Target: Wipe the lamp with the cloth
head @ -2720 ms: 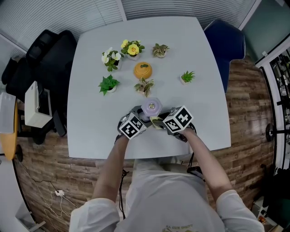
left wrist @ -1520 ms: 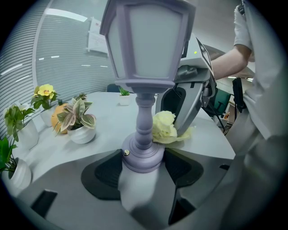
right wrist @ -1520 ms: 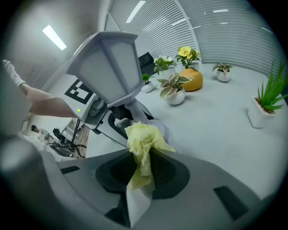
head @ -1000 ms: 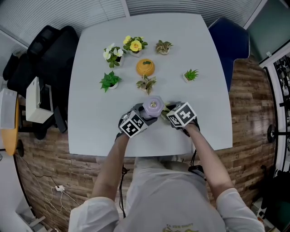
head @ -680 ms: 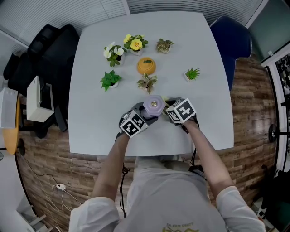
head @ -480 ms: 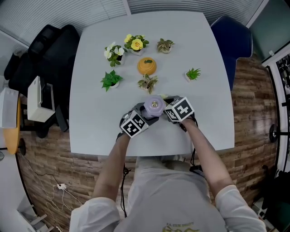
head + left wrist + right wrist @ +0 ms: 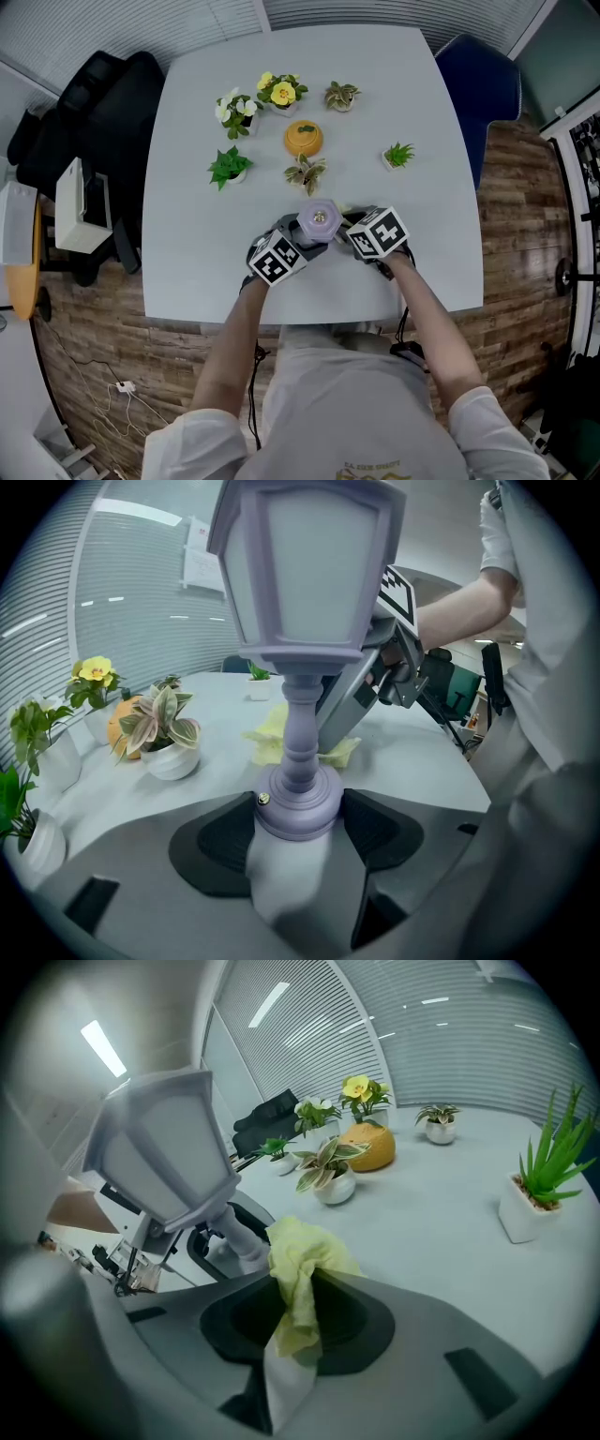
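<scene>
- Head view: the right gripper (image 7: 349, 227) has drawn a little away from the lamp, toward the person, compared with half a second ago. The left gripper (image 7: 302, 240) and the lilac lantern-shaped lamp (image 7: 319, 217) have kept their place near the front edge of the pale grey table (image 7: 403, 84). I judge this to be the return of a wiping stroke, so the wiping is under way and not finished. The lamp is seen end-on, its cap facing the camera.
- Left gripper view: the jaws are closed on the lamp's round base, one dark pad on either side. The lamp stands upright with its long axis vertical, base down and lantern head up. Whether the base rests on the table cannot be told.
- Right gripper view: the jaws are pinched together on a crumpled yellow cloth (image 7: 298, 1265) that bunches out ahead of them. The cloth sits just beside the lamp's lower stem, below the lantern head. Contact with the stem cannot be told.
</scene>
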The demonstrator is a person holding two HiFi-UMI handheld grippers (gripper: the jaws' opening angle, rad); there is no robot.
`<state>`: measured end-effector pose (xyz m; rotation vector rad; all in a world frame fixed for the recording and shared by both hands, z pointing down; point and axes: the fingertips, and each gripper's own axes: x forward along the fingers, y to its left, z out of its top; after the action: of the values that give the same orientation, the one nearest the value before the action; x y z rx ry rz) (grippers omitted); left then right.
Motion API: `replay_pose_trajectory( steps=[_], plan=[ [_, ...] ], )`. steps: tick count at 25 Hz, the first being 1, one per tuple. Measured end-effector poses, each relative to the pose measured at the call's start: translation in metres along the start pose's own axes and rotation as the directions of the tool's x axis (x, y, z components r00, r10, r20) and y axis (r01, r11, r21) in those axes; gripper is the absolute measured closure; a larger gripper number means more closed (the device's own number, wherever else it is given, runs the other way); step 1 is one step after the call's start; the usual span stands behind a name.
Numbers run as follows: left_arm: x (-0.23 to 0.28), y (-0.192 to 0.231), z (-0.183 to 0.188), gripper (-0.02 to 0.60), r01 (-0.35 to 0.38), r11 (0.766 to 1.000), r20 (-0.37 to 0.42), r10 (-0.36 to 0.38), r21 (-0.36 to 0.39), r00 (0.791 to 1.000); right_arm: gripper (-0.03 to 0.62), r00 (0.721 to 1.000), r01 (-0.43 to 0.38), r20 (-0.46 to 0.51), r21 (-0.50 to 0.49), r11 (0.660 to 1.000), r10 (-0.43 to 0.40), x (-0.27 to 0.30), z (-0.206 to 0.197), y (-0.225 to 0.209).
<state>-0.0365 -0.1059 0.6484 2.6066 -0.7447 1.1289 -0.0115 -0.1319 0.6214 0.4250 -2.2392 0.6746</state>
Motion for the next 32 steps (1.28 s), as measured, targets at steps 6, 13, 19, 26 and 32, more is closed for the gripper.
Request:
replay_pose_trajectory(
  steps=[6,13,19,26,32],
  plan=[
    [0.0,-0.001,0.0,0.279,-0.003,1.0,0.002,0.003,0.001,1.0,0.5,0.998,-0.025,-0.066,-0.022,0.999,0.023,-0.004,-0.016,0.009],
    [0.0,0.0,0.001,0.279,-0.005,1.0,0.003,0.005,0.004,1.0,0.5,0.993,-0.044,-0.108,-0.051,0.998,0.038,-0.006,-0.024,0.022],
    [0.0,0.0,-0.001,0.279,-0.004,1.0,-0.001,0.004,-0.001,1.0,0.5,0.988,-0.087,-0.129,-0.045,0.995,0.081,-0.004,-0.03,0.036],
    [0.002,-0.001,-0.003,0.279,0.002,1.0,-0.012,-0.002,-0.003,1.0,0.5,0.981,-0.149,-0.134,-0.043,0.988,0.142,-0.003,-0.036,0.055],
    [0.0,0.0,-0.001,0.279,-0.008,1.0,0.006,0.008,0.001,1.0,0.499,0.994,-0.092,-0.058,-0.032,0.995,0.09,-0.036,-0.026,0.038]
  ],
)
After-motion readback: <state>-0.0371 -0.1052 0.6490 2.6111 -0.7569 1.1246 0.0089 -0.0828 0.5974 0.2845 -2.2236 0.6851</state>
